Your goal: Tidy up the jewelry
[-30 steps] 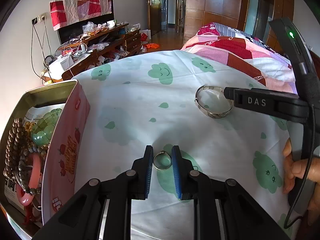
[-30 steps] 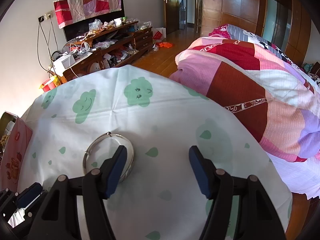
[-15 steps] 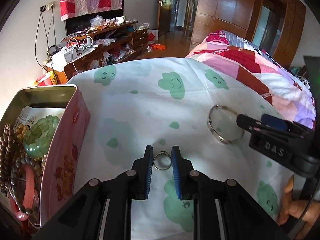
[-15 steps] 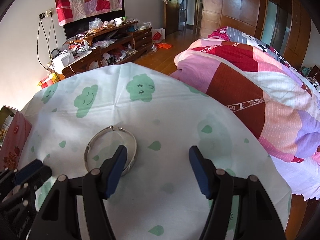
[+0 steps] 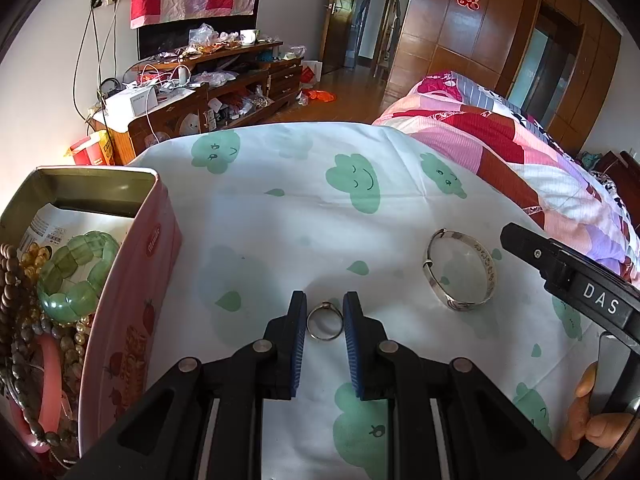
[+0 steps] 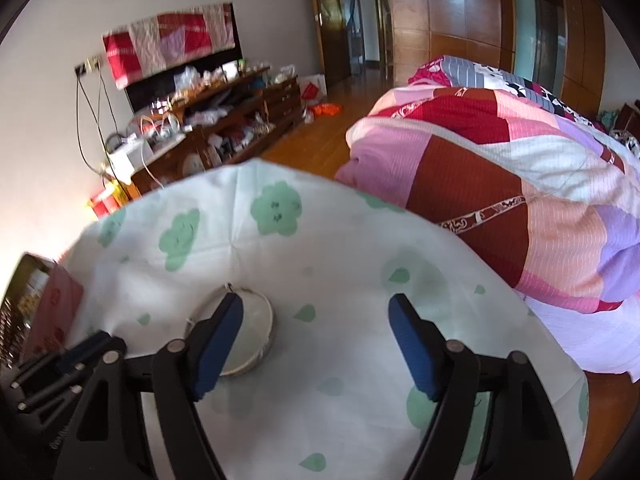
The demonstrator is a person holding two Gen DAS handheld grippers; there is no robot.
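Ring (image 5: pixel 325 321) sits between the two blue pads of the left tongs (image 5: pixel 325 322), and the pads press on its sides, so the left tongs are clamped on it. The ring seems lifted a little above the cloth of the worktop (image 5: pixel 280 232), but I cannot tell this for sure.

The step in hand, as I judge it, is to carry the ring to the pink tin (image 5: pixel 132 292), which stands to the left of the left tongs with its top open. Inside it already lie a green bracelet (image 5: pixel 78 276), a pink bangle (image 5: pixel 46 392) and strings of beads (image 5: pixel 16 280).

To do it well, the pressure on the ring must not loosen, because a thin round band slips out easily from flat pads. The tongs should rise above the wall of the tin before they go sideways, then come over the open part and release low, so that the ring does not bounce out.

The right tongs (image 6: pixel 316 344) are wide apart and hold nothing. A silver bangle (image 6: pixel 262 330) lies on the cloth under their left pad, partly hidden by it. In the left view this bangle (image 5: pixel 460 270) is to the right of the left tongs and well apart from the ring. The right tongs should probably move toward the left so the bangle's band comes between the pads.
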